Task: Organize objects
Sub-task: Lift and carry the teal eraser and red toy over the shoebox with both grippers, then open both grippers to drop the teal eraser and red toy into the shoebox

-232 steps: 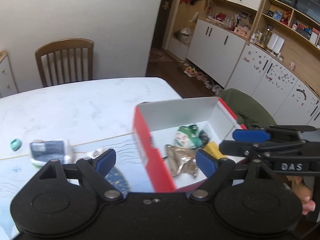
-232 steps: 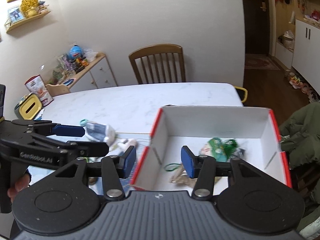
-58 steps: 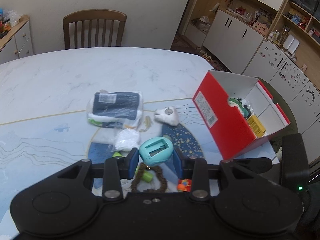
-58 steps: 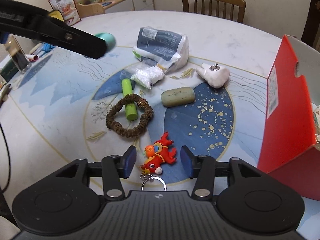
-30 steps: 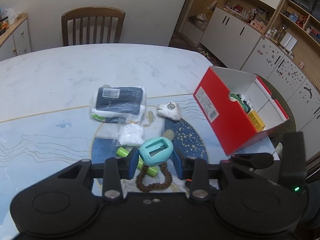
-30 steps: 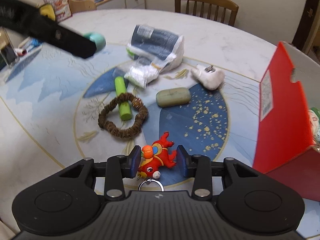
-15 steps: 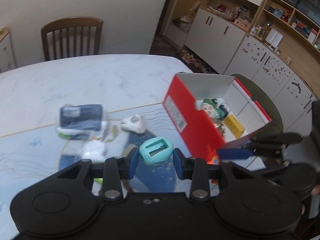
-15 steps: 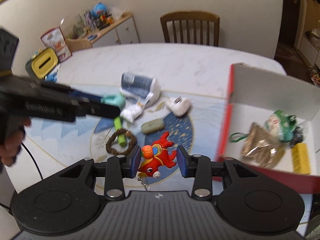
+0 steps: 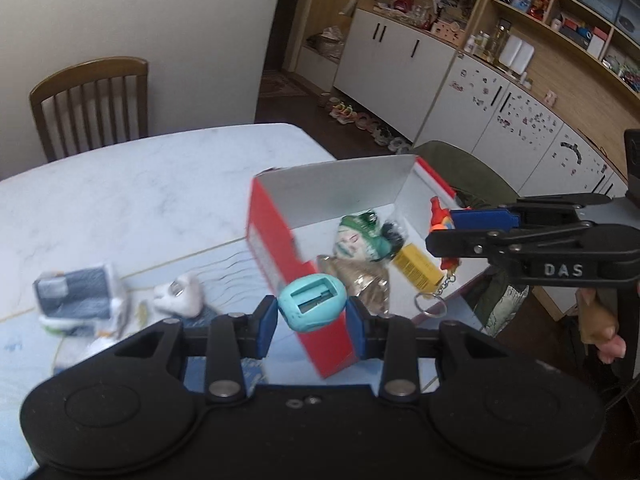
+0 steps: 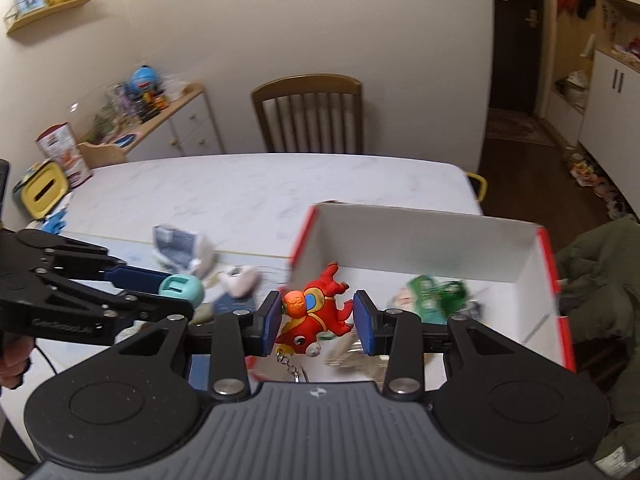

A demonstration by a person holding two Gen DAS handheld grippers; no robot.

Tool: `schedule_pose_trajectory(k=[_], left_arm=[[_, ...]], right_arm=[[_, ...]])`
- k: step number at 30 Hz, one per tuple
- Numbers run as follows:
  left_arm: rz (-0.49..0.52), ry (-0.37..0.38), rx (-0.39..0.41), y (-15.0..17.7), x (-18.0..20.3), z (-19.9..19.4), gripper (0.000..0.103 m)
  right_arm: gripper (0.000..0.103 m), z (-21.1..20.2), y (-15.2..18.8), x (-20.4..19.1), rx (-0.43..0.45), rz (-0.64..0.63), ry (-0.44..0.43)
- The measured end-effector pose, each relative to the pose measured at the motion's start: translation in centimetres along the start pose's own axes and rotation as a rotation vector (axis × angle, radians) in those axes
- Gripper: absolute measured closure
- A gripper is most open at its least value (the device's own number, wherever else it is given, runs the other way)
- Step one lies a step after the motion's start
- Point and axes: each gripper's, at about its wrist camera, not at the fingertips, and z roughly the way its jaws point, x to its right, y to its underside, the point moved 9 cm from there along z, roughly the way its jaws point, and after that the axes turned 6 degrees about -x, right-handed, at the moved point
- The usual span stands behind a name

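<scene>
My left gripper (image 9: 312, 320) is shut on a teal egg-shaped toy (image 9: 312, 303), held in the air just outside the near left corner of the red and white box (image 9: 280, 256). My right gripper (image 10: 318, 320) is shut on a red fish keychain (image 10: 316, 314), whose chain and ring dangle below. In the left wrist view that keychain (image 9: 440, 216) hangs over the right side of the box. Inside lie a green-capped figure (image 9: 360, 236), a gold foil packet (image 9: 360, 276) and a yellow pack (image 9: 418, 266).
On the marble table (image 9: 120, 200) left of the box lie a white tooth-shaped toy (image 9: 178, 294) and a plastic-wrapped dark pack (image 9: 76, 300). A wooden chair (image 10: 310, 116) stands at the far side. A green jacket (image 10: 600, 280) lies right of the box.
Both grippers lifted their objects off the table and swung right toward the box. The red keychain now hangs over the box interior; the teal toy is beside the box's near corner.
</scene>
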Motion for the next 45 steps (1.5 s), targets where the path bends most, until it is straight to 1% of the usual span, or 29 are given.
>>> schedule_pose_trajectory(k=[9, 15, 22, 26, 31, 36, 41, 45], left_arm=[[0.049, -0.045, -0.02, -3.1, 3.8, 4.4, 0.068], [0.064, -0.083, -0.054, -5.1, 5.2, 8.2, 0.068], [0.056, -0.131, -0.138, -5.9, 5.3, 13.4, 0.068], [0.052, -0.165, -0.173, -6.2, 5.3, 15.8, 0.068], [0.017, -0.193, -0.221, -6.3, 4.6, 18.4, 0.068], [-0.013, -0.22, -0.255, -6.3, 3.8, 20.4, 0.068], [0.004, -0.244, -0.275, -6.2, 3.7, 21.6, 0.068], [0.004, -0.249, -0.293, -6.3, 3.6, 22.1, 0.067]], right_arm=[[0.065, 2.2, 0.6, 5.3, -0.012, 0.004, 0.063], [0.065, 4.3, 1.9, 7.3, -0.061, -0.008, 0.069], [0.065, 7.3, 3.8, 8.2, -0.144, -0.039, 0.051], [0.065, 8.3, 4.6, 8.2, -0.182, -0.061, 0.038], [0.065, 9.1, 5.3, 8.7, -0.217, -0.064, 0.031], [0.065, 9.6, 5.8, 9.0, -0.236, -0.068, 0.006], [0.064, 9.8, 6.0, 9.3, -0.242, -0.058, -0.01], [0.064, 9.9, 6.0, 9.4, -0.246, -0.045, -0.024]])
